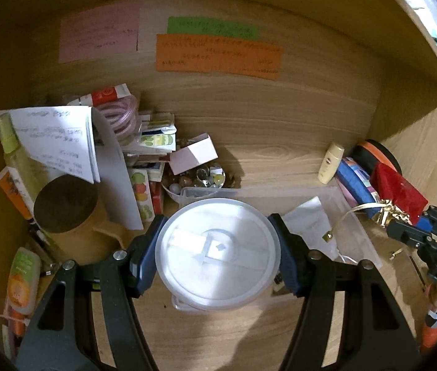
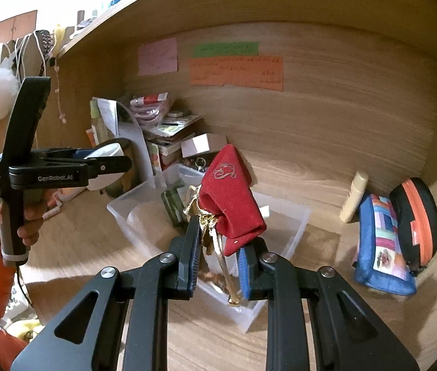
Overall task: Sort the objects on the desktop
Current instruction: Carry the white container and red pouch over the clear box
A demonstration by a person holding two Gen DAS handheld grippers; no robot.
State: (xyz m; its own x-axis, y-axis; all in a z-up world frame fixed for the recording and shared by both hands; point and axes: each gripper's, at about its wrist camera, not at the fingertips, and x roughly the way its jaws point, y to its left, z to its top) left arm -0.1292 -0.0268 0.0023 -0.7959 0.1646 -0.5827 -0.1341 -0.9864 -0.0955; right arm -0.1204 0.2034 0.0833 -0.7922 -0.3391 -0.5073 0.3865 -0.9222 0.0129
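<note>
My left gripper (image 1: 218, 258) is shut on a round translucent plastic tub with a lid (image 1: 218, 253), its blue pads pressing on both sides. It holds the tub in the air above the desk. In the right wrist view the left gripper (image 2: 116, 164) shows at the left, in a person's hand, with the white tub (image 2: 107, 179) in it. My right gripper (image 2: 220, 256) is shut on the gathered neck and gold ribbon of a red velvet pouch (image 2: 230, 198), which hangs above a clear plastic bin (image 2: 292, 225). The left wrist view also shows the right gripper (image 1: 404, 232) and the pouch (image 1: 397, 191) at its right edge.
A blue patchwork pouch (image 2: 382, 247), a black and orange case (image 2: 416, 216) and a cream bottle (image 2: 354, 198) stand at the right by the back wall. At the left lie papers, packets, a bowl of marbles (image 1: 196, 179) and a cork-lidded cup (image 1: 66, 204). Coloured notes (image 1: 218, 55) hang on the back wall.
</note>
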